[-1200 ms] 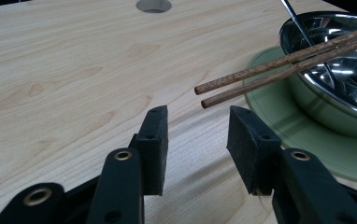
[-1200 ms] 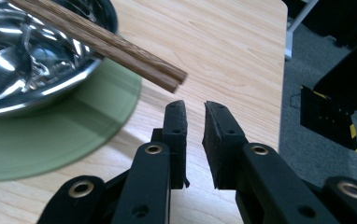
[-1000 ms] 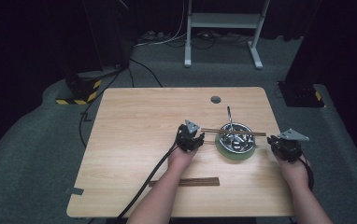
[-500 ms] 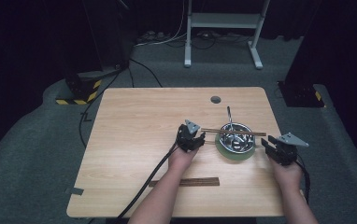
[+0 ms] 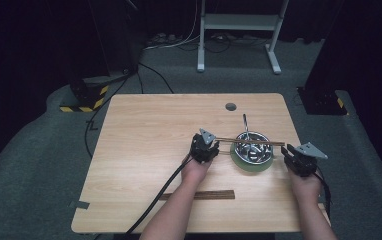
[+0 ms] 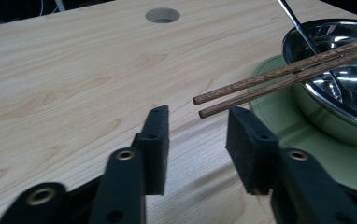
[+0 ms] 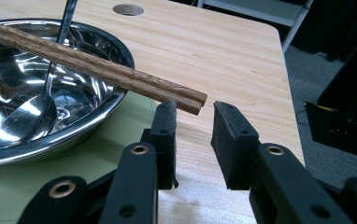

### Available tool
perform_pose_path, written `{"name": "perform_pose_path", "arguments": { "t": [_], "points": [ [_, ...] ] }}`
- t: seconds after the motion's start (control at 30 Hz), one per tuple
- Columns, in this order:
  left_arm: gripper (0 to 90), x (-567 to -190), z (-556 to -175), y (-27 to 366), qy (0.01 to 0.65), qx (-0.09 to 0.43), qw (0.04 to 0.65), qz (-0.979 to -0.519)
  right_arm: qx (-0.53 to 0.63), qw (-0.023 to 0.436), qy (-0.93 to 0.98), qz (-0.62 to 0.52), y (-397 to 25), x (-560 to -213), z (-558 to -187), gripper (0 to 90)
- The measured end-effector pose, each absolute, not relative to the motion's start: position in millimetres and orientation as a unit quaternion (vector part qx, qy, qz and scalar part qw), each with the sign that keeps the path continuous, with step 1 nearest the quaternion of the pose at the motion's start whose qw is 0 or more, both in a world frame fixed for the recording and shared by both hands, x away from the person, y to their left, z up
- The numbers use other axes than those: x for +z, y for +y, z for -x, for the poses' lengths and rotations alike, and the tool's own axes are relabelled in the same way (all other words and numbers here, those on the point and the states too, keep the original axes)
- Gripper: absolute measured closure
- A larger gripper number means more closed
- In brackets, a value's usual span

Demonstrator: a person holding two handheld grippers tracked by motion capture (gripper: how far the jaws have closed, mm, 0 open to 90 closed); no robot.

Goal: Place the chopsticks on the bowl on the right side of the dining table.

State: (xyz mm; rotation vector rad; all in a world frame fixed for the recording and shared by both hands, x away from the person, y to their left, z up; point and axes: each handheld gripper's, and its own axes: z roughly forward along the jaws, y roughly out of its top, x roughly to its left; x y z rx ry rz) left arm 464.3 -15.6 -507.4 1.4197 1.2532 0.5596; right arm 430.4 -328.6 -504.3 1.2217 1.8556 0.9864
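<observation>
I have moved the right tongs [image 5: 290, 152] in toward the chopsticks [image 5: 249, 142] resting across the bowl [image 5: 251, 146]; both right and left tongs [image 5: 210, 148] stand open, gripping nothing, ready to lift.

On table [image 5: 144, 150]: mat [image 5: 239, 162] toward right edge, bowl [image 5: 252, 145] on mat, spoon [image 5: 246, 131] in bowl with handle leaning rearward, chopsticks [image 5: 249, 142] laid across bowl rim. Left gripper [image 5: 205, 150] just left of bowl, right gripper [image 5: 299, 159] just right. Wooden strip [image 5: 199, 195] nearer front edge, cable hole [image 5: 230, 106] behind bowl.
</observation>
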Motion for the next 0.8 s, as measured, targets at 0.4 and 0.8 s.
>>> {"name": "perform_pose_path", "arguments": {
  "t": [0.4, 0.8],
  "points": [
    [76.0, -508.7, -460.3, -17.5, 0.526, 0.244, 0.548, -0.603, 0.377, 0.351, 0.720, -0.465, -325.8, -505.6, -428.9, 75.4],
    [74.7, -513.0, -461.4, -17.6, 0.522, 0.245, 0.545, -0.608, 0.368, 0.357, 0.721, -0.466, -327.4, -506.6, -434.4, 76.2]
  ]
}}
